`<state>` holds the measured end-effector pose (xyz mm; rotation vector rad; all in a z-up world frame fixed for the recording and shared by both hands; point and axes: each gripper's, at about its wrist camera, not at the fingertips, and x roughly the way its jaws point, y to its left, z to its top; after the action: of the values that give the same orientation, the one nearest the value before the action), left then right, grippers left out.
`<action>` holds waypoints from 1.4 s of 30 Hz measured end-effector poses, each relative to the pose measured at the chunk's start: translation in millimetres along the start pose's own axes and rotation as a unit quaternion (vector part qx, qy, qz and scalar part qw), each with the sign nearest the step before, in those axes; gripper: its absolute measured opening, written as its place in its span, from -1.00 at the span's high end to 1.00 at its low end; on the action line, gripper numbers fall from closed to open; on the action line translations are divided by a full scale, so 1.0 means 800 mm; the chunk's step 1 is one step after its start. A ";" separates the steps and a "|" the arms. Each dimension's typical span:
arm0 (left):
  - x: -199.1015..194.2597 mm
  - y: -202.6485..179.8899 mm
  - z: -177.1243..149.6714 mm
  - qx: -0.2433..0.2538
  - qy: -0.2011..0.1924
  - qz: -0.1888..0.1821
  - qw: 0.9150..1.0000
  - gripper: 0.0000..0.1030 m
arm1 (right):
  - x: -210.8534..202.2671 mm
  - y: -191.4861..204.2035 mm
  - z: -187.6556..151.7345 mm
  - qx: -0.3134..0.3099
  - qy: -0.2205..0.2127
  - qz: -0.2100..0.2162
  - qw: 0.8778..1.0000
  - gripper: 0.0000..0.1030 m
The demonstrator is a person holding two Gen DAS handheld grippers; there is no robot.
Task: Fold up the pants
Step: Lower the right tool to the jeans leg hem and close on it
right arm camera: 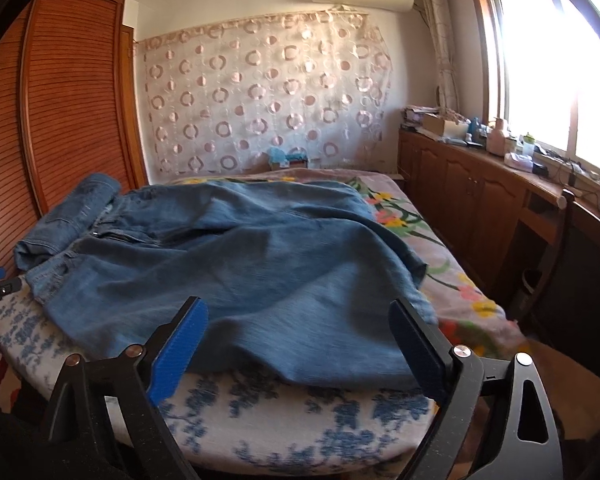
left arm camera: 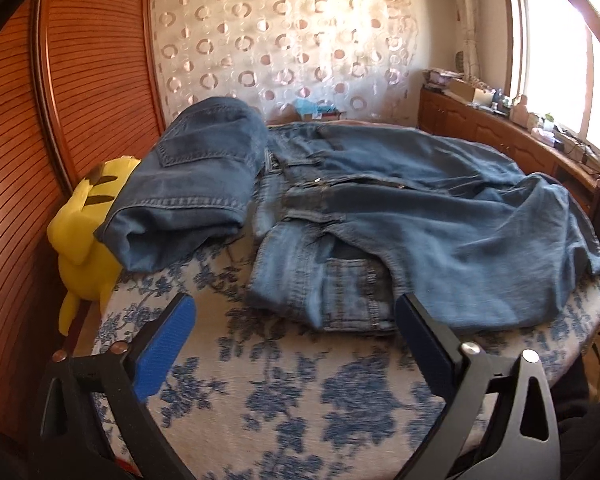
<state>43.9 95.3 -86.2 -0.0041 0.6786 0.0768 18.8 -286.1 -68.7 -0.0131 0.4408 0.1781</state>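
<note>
Both the left gripper [left arm camera: 296, 320] and right gripper [right arm camera: 298, 326], fingers wide and empty, hover near the crumpled pants [right arm camera: 228, 264] mid-frame on the bed [left arm camera: 292, 392]; pinching waistband and hem evenly should keep the fold square.

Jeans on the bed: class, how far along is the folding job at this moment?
Done: one folded pair of jeans sits beside the yellow plush toy. In hand: nothing; the left gripper and right gripper are both open, poised over the unfolded jeans. Left: that pair lies spread and rumpled on the bed, with every fold to make.
</note>
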 end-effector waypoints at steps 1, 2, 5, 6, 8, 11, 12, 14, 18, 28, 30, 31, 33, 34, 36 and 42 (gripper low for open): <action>0.004 0.004 -0.001 -0.002 0.003 0.002 1.000 -0.91 | 0.000 -0.003 0.003 0.001 0.003 -0.003 1.000 -0.76; 0.008 0.009 -0.001 -0.004 0.006 0.003 1.000 -0.84 | -0.002 -0.006 0.004 0.000 0.007 -0.005 1.000 -0.76; 0.023 0.021 0.001 -0.008 0.020 0.013 1.000 -0.75 | -0.005 -0.011 0.006 -0.003 0.025 -0.012 1.000 -0.69; 0.026 0.025 0.002 -0.009 0.021 0.014 1.000 -0.69 | -0.002 -0.013 0.004 -0.005 0.031 -0.013 0.999 -0.68; 0.033 0.032 0.003 -0.012 0.024 0.014 1.000 -0.65 | -0.003 -0.014 0.003 -0.012 0.048 -0.018 0.999 -0.67; 0.042 0.042 0.006 -0.019 0.032 0.011 0.999 -0.58 | -0.003 -0.019 0.002 -0.012 0.076 -0.020 0.997 -0.64; 0.045 0.043 0.007 -0.020 0.035 0.007 0.999 -0.57 | -0.002 -0.023 0.005 -0.009 0.087 -0.017 0.996 -0.63; 0.049 0.044 0.008 -0.022 0.040 0.001 0.999 -0.57 | 0.000 -0.025 0.009 -0.003 0.103 -0.016 0.995 -0.61; 0.056 0.045 0.010 -0.023 0.049 -0.012 0.998 -0.43 | -0.003 -0.028 0.025 0.004 0.122 -0.009 0.992 -0.51; 0.072 0.050 0.011 -0.033 0.073 -0.038 0.996 -0.31 | -0.011 -0.018 0.045 0.016 0.146 -0.006 0.989 -0.22; 0.075 0.053 0.011 -0.037 0.076 -0.043 0.996 -0.24 | -0.019 -0.012 0.046 0.014 0.144 -0.006 0.989 -0.09; 0.076 0.052 0.011 -0.034 0.075 -0.046 0.995 -0.22 | -0.021 -0.010 0.048 0.011 0.143 -0.008 0.990 -0.02; 0.075 0.049 0.012 -0.030 0.074 -0.050 0.996 -0.10 | -0.025 -0.009 0.051 0.009 0.139 -0.012 0.990 0.26; 0.075 0.048 0.013 -0.029 0.074 -0.052 0.995 -0.06 | -0.028 -0.008 0.052 0.009 0.137 -0.013 0.990 0.33; 0.074 0.045 0.012 -0.027 0.073 -0.065 0.995 0.22 | -0.030 -0.011 0.054 0.010 0.137 -0.015 0.990 0.53; 0.059 0.035 0.015 0.002 0.068 -0.075 0.995 0.83 | -0.026 -0.021 0.053 0.011 0.128 -0.014 0.992 0.64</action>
<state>85.6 127.0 -106.0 -0.0568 0.8121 -0.0692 20.9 -303.6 -22.3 -0.0205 0.6977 0.1439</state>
